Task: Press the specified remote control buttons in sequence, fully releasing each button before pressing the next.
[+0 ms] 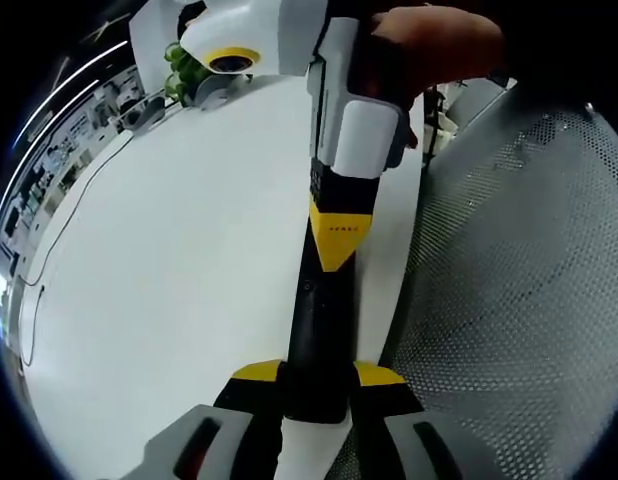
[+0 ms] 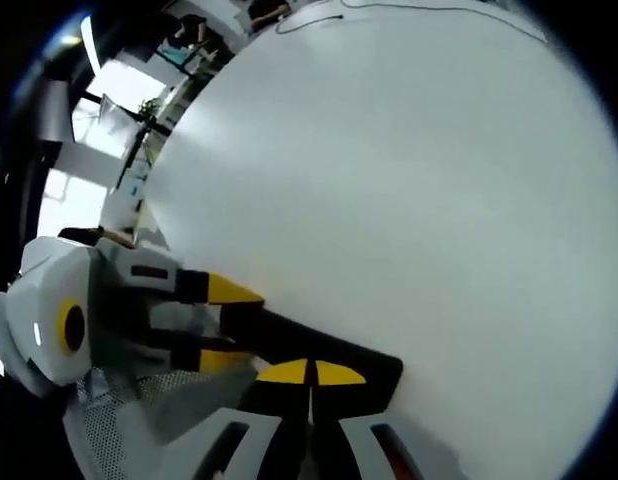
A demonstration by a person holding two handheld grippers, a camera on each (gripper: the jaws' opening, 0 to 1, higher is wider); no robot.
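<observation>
A long black remote control [image 1: 324, 320] is clamped at its near end between the yellow-tipped jaws of my left gripper [image 1: 317, 375], above the white table [image 1: 169, 280]. A hand brings my right gripper [image 1: 339, 238] in from the top, and its shut yellow tips rest on the remote's upper face. In the right gripper view, my right gripper [image 2: 311, 373] has its tips together against the black remote [image 2: 334, 350]. The left gripper [image 2: 221, 322] comes in from the left and holds the remote's other end. The remote's buttons are hidden.
A grey perforated chair back [image 1: 519, 280] stands close along the table's right edge. A green plant [image 1: 184, 65] and a thin cable [image 1: 59, 240] lie at the far left of the table. The tabletop [image 2: 409, 180] stretches wide and bare beyond the remote.
</observation>
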